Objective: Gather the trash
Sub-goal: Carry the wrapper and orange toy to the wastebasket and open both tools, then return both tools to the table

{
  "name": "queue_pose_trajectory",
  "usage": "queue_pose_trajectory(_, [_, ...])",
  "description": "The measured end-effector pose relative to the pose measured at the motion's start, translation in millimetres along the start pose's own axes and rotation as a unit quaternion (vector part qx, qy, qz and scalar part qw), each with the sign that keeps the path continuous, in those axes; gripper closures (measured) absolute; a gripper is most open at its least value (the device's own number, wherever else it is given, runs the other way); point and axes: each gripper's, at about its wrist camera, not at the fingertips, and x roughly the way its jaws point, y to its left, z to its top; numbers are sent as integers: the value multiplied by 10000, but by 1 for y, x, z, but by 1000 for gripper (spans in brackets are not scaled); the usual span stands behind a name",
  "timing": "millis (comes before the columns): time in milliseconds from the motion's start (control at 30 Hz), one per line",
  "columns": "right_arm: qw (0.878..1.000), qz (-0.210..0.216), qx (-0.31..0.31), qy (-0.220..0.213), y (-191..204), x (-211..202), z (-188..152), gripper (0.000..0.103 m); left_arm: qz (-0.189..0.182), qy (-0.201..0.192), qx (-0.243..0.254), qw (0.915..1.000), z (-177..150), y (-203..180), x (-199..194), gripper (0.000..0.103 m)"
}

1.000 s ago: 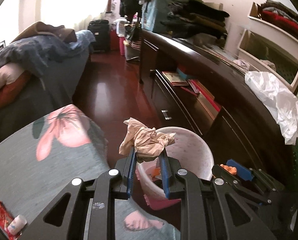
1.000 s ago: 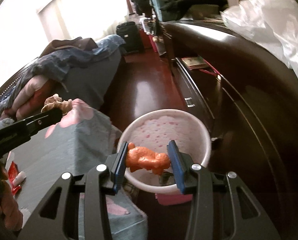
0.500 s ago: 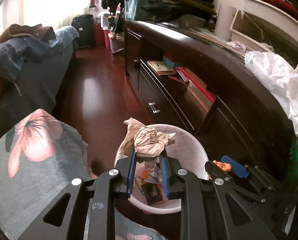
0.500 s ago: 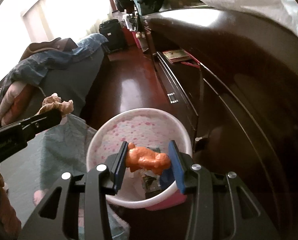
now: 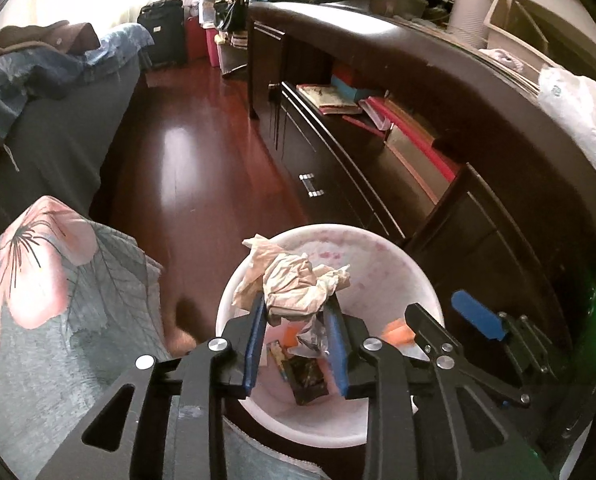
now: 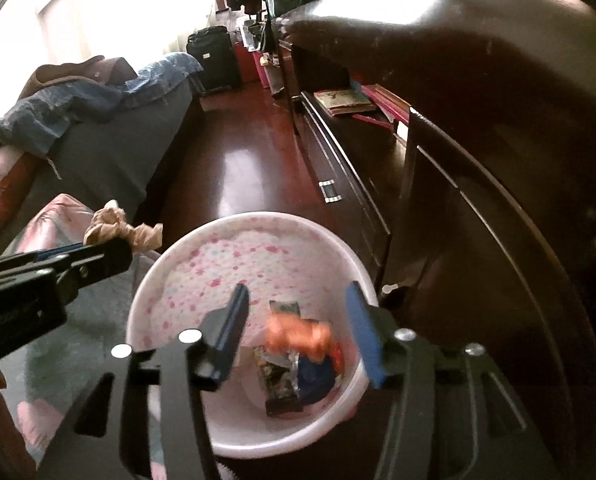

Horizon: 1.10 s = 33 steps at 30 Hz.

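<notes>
A white bin with pink spots [image 5: 378, 240] [image 6: 258, 218] stands on the floor below both grippers, with dark wrappers [image 5: 308, 380] [image 6: 282, 384] in its bottom. My left gripper [image 5: 295, 300] [image 6: 98, 256] hovers over the bin's near-left rim. Its jaws are opening, and the crumpled beige paper [image 5: 294, 280] [image 6: 122, 232] still sits between the pad tips. My right gripper [image 6: 298, 292] [image 5: 436, 306] hangs over the bin with its jaws opening wide. The orange scrap [image 6: 298, 334] [image 5: 398, 332] is blurred in the gap, touching neither pad.
A long dark cabinet [image 5: 438, 92] runs along the right, with books [image 5: 338, 96] on its open shelf and a white plastic bag [image 5: 578, 120] on top. A floral bedspread [image 5: 38, 280] lies left of the bin. Red wood floor [image 5: 198, 160] leads to a black suitcase [image 5: 164, 32].
Both grippers came down and forward over the bin. The right jaws spread apart and the orange scrap left the pads. The left jaws widened slightly around the paper.
</notes>
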Motion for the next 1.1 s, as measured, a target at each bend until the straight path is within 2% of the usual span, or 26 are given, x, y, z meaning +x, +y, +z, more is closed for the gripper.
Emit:
queue_pose_trajectory(100, [10000, -8, 4, 21, -2, 1, -3, 39, -69, -30, -75, 9999, 1, 4, -1, 54])
queue_pose_trajectory(133, [10000, -6, 9, 39, -2, 1, -4, 39, -82, -59, -99, 9999, 1, 5, -3, 39])
queue_pose_trajectory(167, [10000, -7, 10, 50, -2, 0, -5, 38, -93, -152, -155, 9997, 1, 7, -7, 27])
queue_pose_trajectory(300, [10000, -2, 34, 67, -3, -6, -7, 38, -138, -339, -136, 9992, 4, 5, -20, 17])
queue_pose_trajectory(533, [10000, 51, 55, 19, 0, -32, -9, 36, -112, -522, -126, 9985, 1, 3, -47, 15])
queue_pose_trajectory(700, [9995, 254, -153, -70, 22, -59, -13, 31, 41, -647, -432, 9970, -15, 25, -82, 14])
queue_pose_trajectory(967, [9948, 731, -683, -196, 80, -109, -26, 18, 714, -889, -944, 9890, -67, 80, -145, 9])
queue_pose_trajectory(1033, [9921, 875, -873, -198, 99, -119, -31, 17, 967, -953, -1097, 9846, -80, 96, -161, 6])
queue_pose_trajectory(1100, [9893, 991, -1057, -189, 117, -127, -36, 16, 1341, -1064, -1302, 9766, -99, 119, -180, 5])
